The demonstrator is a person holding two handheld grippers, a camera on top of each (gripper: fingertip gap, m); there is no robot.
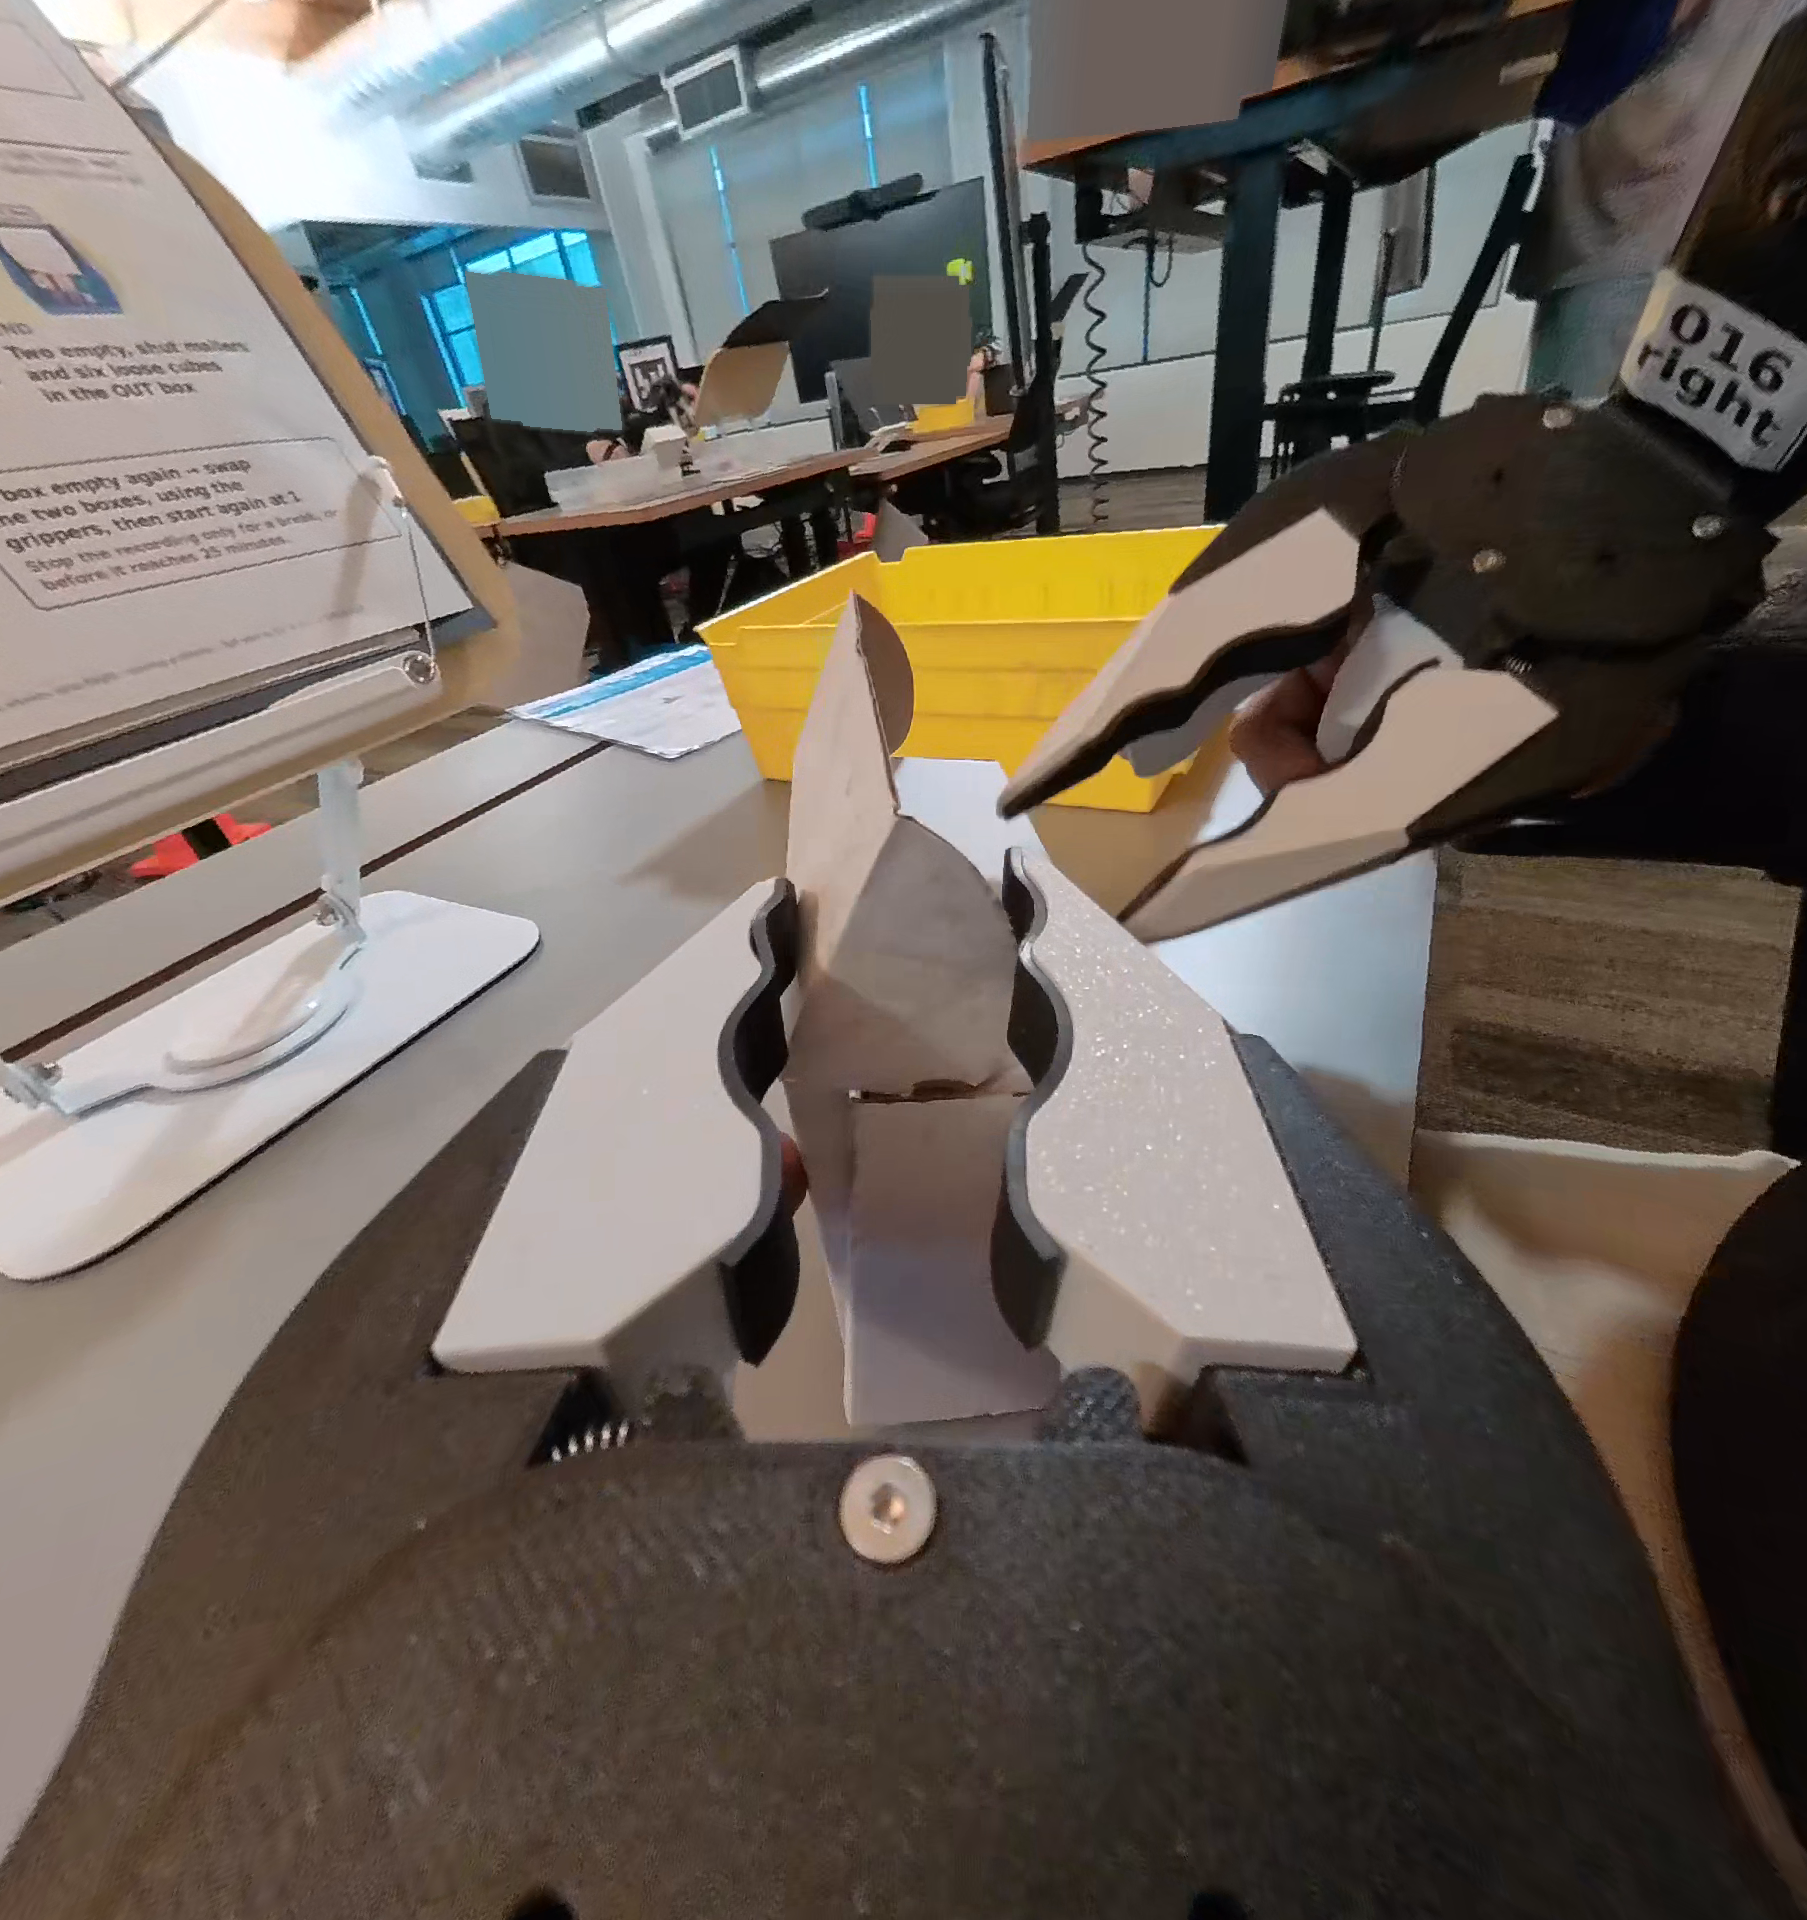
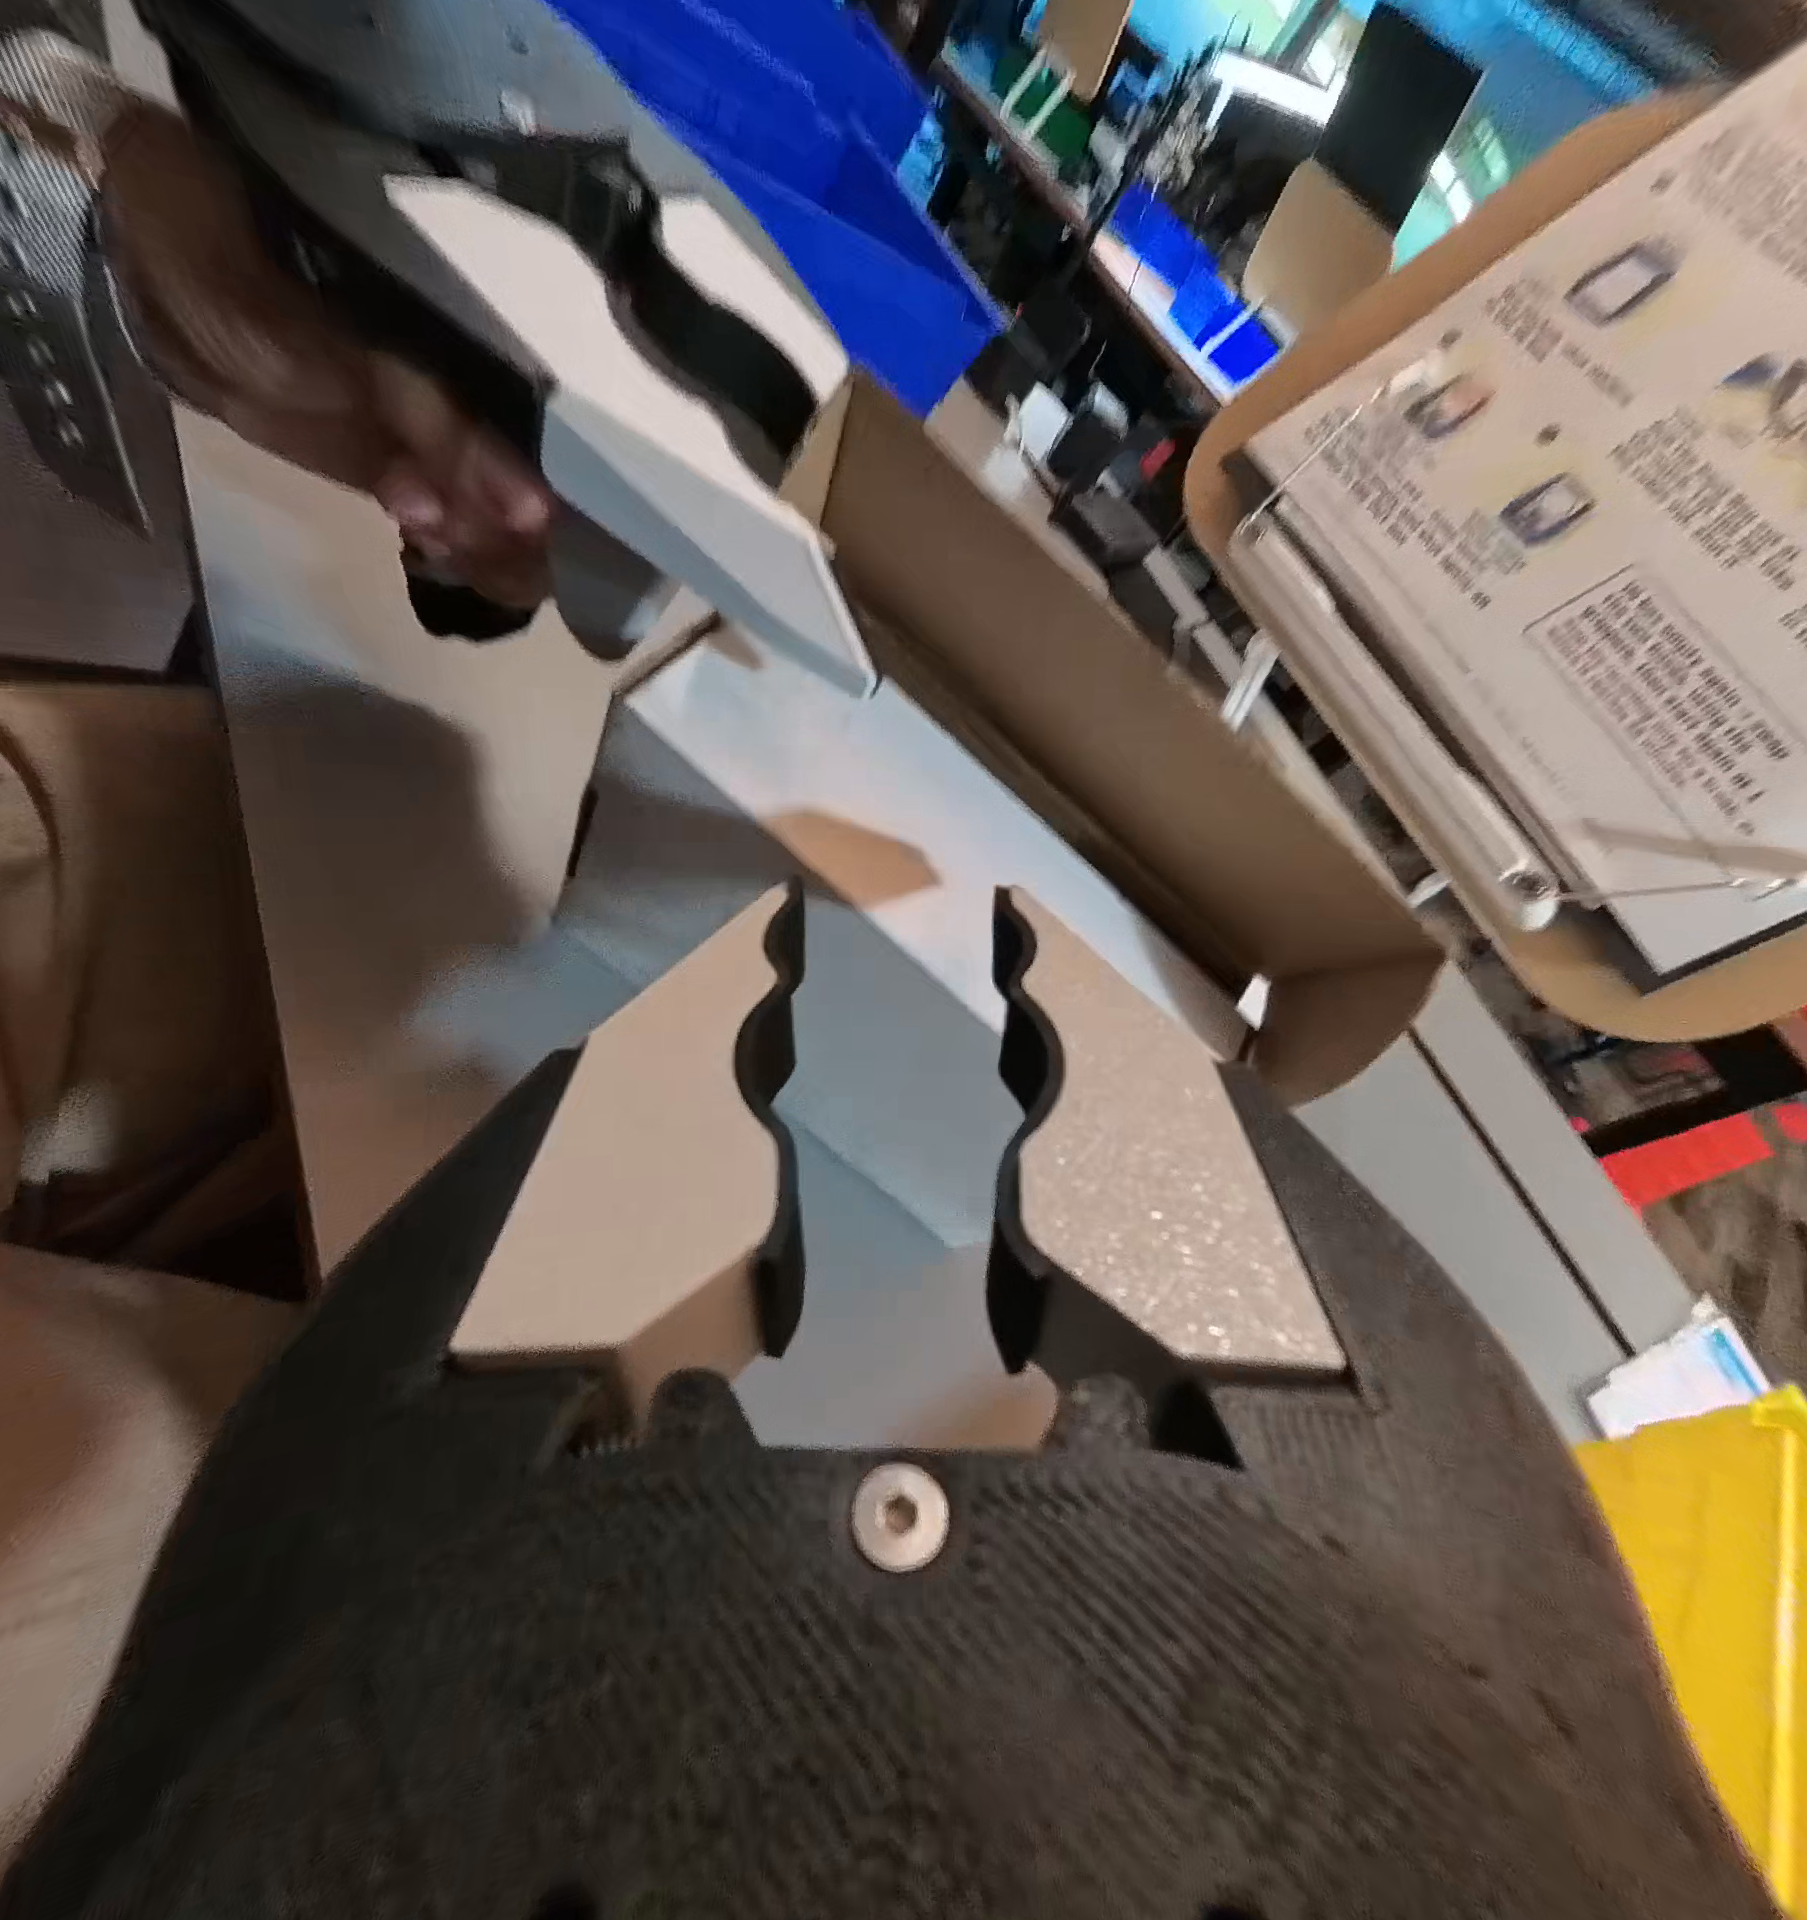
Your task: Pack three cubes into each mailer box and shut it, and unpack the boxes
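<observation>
Your left wrist view is bright and mostly sharp, daylight from the far windows (image 1: pixel 525 281), edges bowed by the wide lens. Your right wrist view is tilted, heavily motion-blurred and warmer-toned throughout.

Mailer (image 1: pixel 883 935): base hidden behind left gripper (image 1: pixel 904 904); contents cannot be told.
Bin (image 1: pixel 982 623), behind mailer: right end covered by right gripper (image 1: pixel 1065 852); inside not visible.
Instruction sheet (image 1: pixel 130 416), left of mailer: cut off by the frame's left and top edges.
Right wrist view: blurred throughout; sheet's pictures (image 2: pixel 1543 509) too smeared to make out.
</observation>
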